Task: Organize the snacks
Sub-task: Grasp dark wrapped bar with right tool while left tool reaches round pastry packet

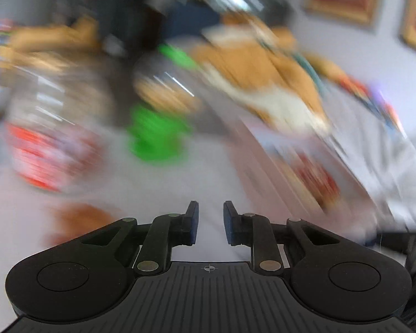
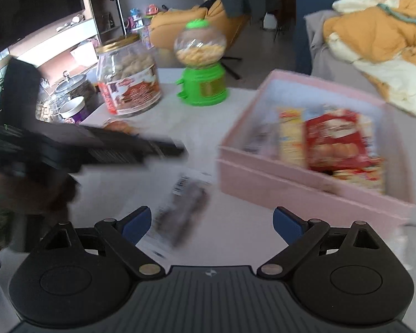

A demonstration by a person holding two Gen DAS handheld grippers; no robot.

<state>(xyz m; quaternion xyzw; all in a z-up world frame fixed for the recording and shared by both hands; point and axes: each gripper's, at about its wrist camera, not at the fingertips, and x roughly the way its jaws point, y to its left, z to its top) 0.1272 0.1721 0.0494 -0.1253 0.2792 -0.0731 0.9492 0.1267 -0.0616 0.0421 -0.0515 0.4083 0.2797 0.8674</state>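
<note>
Right wrist view: the right gripper (image 2: pixel 210 223) hangs over the white table (image 2: pixel 235 244) with its jaws spread wide and nothing between the pads; a dark snack packet (image 2: pixel 180 211) with a barcode label lies flat on the table just ahead of the left-hand blue pad, loose and blurred. To the right sits a pink box (image 2: pixel 291 186), open at the top, with several snack packs standing inside, among them a red biscuit pack (image 2: pixel 332 141) and a yellow pack (image 2: pixel 291 138) beside it. Farther back stand a clear jar (image 2: pixel 129 77) with a gold lid and a red label and a green candy dispenser (image 2: pixel 201 66) with a clear globe (both upright, side by side, apart from the box). The left gripper (image 2: pixel 163 149) reaches in from the left as a black blur above the table. In the left wrist view, heavily smeared, the left gripper (image 1: pixel 210 222) has its jaws drawn in to a narrow gap with nothing held, and the same jar (image 1: pixel 50 127), dispenser (image 1: pixel 155 127) and box (image 1: pixel 305 172) show only as streaks beyond it.
</note>
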